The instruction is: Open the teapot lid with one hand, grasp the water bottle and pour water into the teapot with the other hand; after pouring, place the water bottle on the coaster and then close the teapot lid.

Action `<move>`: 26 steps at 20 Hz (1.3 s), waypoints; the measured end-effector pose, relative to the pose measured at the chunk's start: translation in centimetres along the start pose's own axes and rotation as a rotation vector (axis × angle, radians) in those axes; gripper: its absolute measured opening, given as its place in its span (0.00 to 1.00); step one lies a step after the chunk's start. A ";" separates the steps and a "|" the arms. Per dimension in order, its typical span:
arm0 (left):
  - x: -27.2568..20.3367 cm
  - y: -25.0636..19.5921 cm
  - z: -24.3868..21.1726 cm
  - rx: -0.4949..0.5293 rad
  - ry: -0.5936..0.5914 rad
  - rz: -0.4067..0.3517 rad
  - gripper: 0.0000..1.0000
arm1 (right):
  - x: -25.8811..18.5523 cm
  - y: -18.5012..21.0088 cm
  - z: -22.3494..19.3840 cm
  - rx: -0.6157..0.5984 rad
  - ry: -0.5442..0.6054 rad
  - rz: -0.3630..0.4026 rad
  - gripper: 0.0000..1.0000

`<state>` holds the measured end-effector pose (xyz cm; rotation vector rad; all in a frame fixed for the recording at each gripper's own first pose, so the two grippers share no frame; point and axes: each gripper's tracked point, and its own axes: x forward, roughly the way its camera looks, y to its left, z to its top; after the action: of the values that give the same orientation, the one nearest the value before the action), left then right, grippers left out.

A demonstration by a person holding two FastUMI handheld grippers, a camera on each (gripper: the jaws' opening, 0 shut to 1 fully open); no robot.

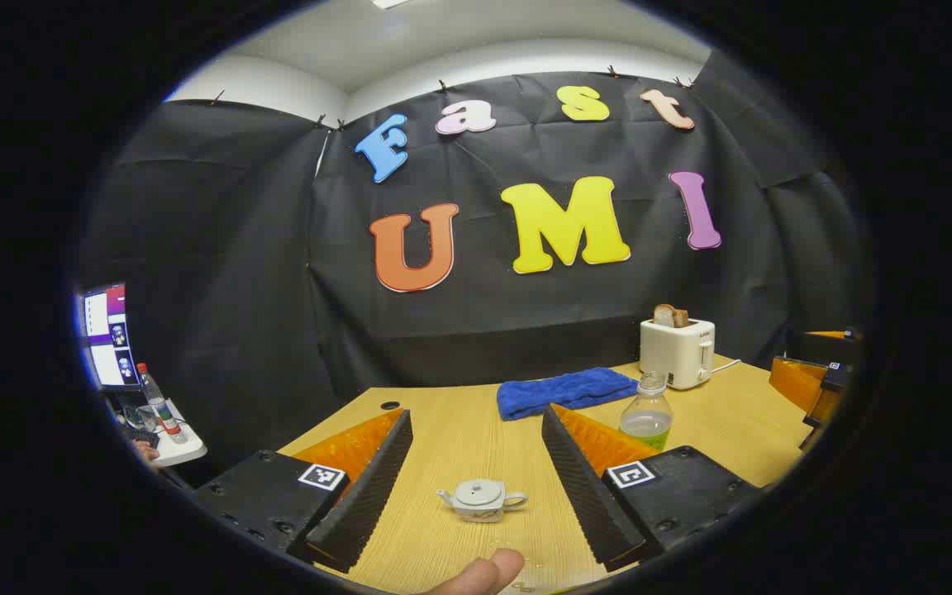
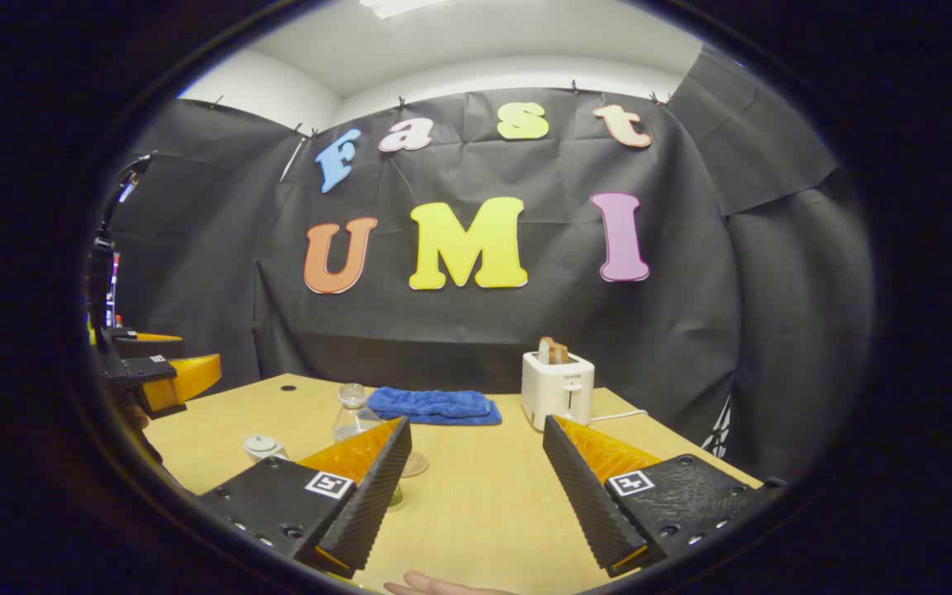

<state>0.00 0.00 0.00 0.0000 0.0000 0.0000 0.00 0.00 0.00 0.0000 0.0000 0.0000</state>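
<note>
A small pale teapot (image 1: 483,499) with its lid on stands on the wooden table (image 1: 459,446), low between the fingers of my open left gripper (image 1: 476,413), which touch nothing. A clear water bottle (image 1: 647,411) with greenish liquid stands to the right, partly behind my finger. In the right gripper view my right gripper (image 2: 476,423) is open and holds nothing. The bottle (image 2: 352,413) stands behind its left finger, with a round coaster (image 2: 415,464) beside it and the teapot (image 2: 263,447) farther left. Each gripper is above the near table edge.
A white toaster (image 2: 559,387) with bread stands at the back beside a folded blue towel (image 2: 433,405). The left gripper (image 2: 162,372) shows at the far left, and the right gripper (image 1: 815,380) at the far right. A monitor (image 1: 108,335) stands off the table.
</note>
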 end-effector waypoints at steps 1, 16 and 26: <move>0.0 0.1 -0.3 0.000 0.007 -0.004 0.99 | 0.0 0.1 0.0 0.001 0.003 -0.001 0.92; 1.2 2.2 -5.0 -0.061 0.083 -0.040 1.00 | 0.4 2.8 -1.6 -0.082 0.032 0.037 0.96; 3.8 0.6 -7.1 -0.084 0.040 -0.122 1.00 | 1.9 3.6 -3.7 -0.090 0.037 0.063 0.94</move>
<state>3.81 0.57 -7.14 -0.0843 0.0403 -0.1218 1.88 3.60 -3.69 -0.0903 0.0366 0.0628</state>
